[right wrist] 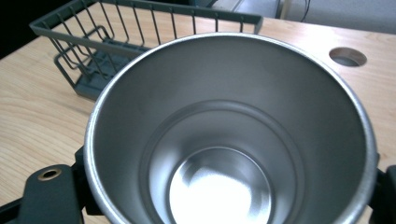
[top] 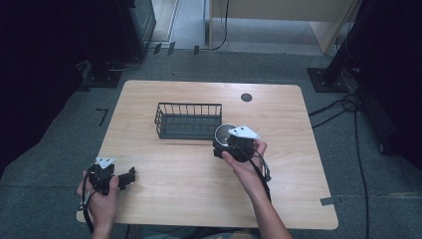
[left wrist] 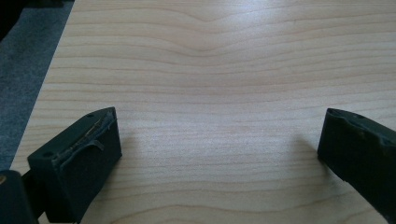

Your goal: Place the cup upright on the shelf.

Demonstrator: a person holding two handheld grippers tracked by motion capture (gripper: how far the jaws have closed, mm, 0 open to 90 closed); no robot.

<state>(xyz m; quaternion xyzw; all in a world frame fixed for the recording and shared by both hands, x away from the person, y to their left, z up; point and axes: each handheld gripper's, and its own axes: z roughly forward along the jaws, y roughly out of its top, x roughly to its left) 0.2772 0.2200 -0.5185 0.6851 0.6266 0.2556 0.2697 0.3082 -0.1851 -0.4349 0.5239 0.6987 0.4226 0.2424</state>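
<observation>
In the middle of the high view my right gripper (top: 225, 144) pinches a round brushed-steel cup (top: 224, 132), its black jaws pressed against the cup's two sides. In the right gripper view the cup (right wrist: 233, 121) is smooth and dull grey, with a thin rolled rim, walls that step inward in rings and a bright flat bottom; its mouth opens up toward the camera, so its long axis runs from that mouth down to the light wooden table with fine straight grain (top: 278, 199). Just beyond the cup, toward the upper left of that view, stands a dark grey rectangular wire basket (right wrist: 116, 46) with thin upright bars and a solid base; in the high view the basket (top: 188, 120) sits at the table's centre, and the cup is right beside its right-hand near corner; whether they touch I cannot tell. A round cable hole (right wrist: 347, 56) lies in the upper right of the right gripper view. At the lower left of the high view my left gripper (top: 127, 178) rests low over the table near its front edge, and in the left gripper view its matte black jaws stand spread wide with bare wood between them (left wrist: 219, 135). Grey carpet (top: 59, 144) surrounds the table.
</observation>
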